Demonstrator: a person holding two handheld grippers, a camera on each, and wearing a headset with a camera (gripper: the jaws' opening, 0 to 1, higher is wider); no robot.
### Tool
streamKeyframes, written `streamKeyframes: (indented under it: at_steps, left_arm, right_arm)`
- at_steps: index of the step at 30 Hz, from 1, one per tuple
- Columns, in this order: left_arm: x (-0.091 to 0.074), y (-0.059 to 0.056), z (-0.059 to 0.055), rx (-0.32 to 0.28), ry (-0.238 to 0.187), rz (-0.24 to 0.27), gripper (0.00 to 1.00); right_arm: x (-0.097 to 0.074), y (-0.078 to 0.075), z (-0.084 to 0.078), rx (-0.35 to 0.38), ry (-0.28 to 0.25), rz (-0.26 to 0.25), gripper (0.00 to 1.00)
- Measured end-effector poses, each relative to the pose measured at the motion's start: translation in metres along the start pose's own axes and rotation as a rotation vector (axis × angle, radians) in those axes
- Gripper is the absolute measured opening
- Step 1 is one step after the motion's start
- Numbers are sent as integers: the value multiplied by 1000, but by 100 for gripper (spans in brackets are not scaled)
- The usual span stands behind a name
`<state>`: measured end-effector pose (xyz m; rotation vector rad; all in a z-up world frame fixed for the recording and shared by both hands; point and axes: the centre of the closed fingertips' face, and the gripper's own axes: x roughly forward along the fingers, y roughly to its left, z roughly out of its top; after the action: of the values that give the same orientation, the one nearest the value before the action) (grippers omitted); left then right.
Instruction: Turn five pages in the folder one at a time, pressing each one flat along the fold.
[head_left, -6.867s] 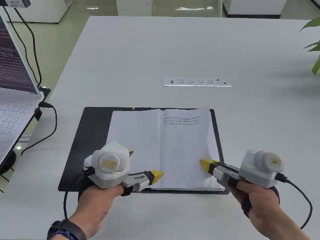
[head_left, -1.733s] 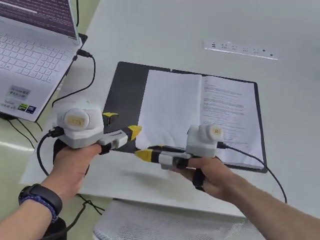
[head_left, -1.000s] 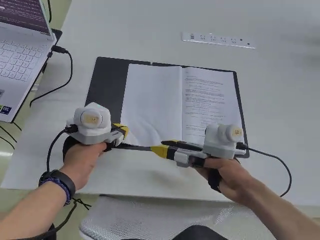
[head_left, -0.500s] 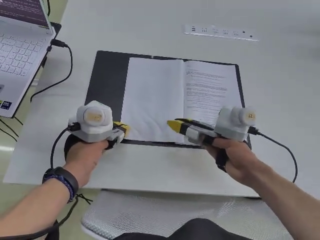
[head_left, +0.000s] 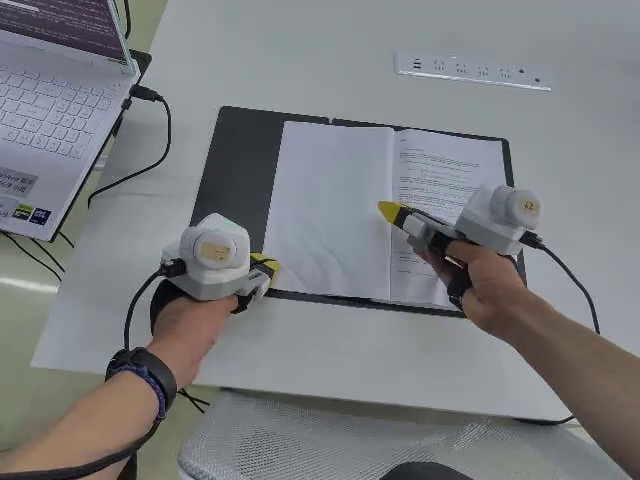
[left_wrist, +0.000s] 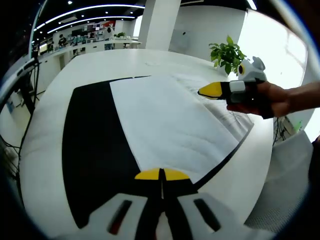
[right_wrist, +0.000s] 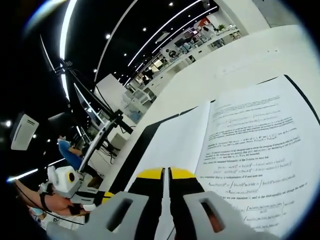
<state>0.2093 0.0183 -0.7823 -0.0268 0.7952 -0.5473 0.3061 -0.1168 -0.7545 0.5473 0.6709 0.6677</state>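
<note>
The black folder (head_left: 240, 170) lies open on the white tabletop (head_left: 300, 60), its spine running away from the person. A blank white page (head_left: 330, 210) lies to the left of the fold and a printed page (head_left: 452, 170) to the right, both looking flat. A bare strip of black cover shows along the left edge.

The left gripper (head_left: 265, 268) sits at the folder's near left corner. Its yellow-tipped jaws are together with nothing between them, over the black cover just beside the near edge of the blank page. The left gripper view shows the tips pressed together above that cover.

The right gripper (head_left: 392, 212) is held over the printed page with its jaws pointing left, the yellow tips right at the fold. These jaws are also together and hold nothing. Whether the tips touch the paper or hang just above it is hard to tell.

A laptop (head_left: 50, 100) stands open at the far left of the tabletop, with a dark cable (head_left: 150, 160) curving from it past the folder's left side. A white power strip (head_left: 472, 71) lies beyond the folder, well apart from it.
</note>
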Motion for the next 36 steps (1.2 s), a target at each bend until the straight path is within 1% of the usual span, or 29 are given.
streamKeyframes:
  at_steps: [3, 4, 5, 6, 8, 9, 13, 15, 17, 21, 24, 29, 33, 36]
  left_arm:
    - [0, 0, 0, 0, 2, 0, 0]
    - [0, 0, 0, -1, 2, -1, 0]
    - [0, 0, 0, 1, 2, -2, 0]
    - [0, 0, 0, 6, 2, -3, 0]
    - [0, 0, 0, 10, 4, -2, 0]
    - [0, 0, 0, 9, 4, -2, 0]
    - [0, 0, 0, 1, 5, -4, 0]
    - [0, 0, 0, 5, 6, -4, 0]
    - [0, 0, 0, 3, 5, -1, 0]
    - [0, 1, -1, 4, 6, -1, 0]
    - [0, 1, -1, 3, 7, -4, 0]
    - [0, 1, -1, -5, 1, -5, 0]
    - [0, 1, -1, -3, 2, -5, 0]
    - [0, 1, -1, -2, 4, -8, 0]
  right_arm:
    - [5, -7, 0, 0, 1, -7, 0]
    - [5, -8, -1, -5, 4, -16, 0]
    - [6, -14, -1, -8, 7, -42, 0]
    - [6, -14, -4, 3, 10, -57, 0]
    - [6, -18, -4, 10, -3, -63, 0]
    - [7, -17, -3, 18, -11, -52, 0]
    - [11, -18, 1, 9, -21, -53, 0]
    - [13, -18, 4, -3, -31, -59, 0]
    - [17, -23, 9, -11, -47, -76, 0]
    - [22, -19, 15, -1, -61, -86, 0]
    - [26, -20, 20, -20, -65, -103, 0]
    - [30, -22, 26, 6, -87, -108, 0]
    - [33, -22, 31, 4, -101, -113, 0]
    - [36, -26, 37, 9, -117, -119, 0]
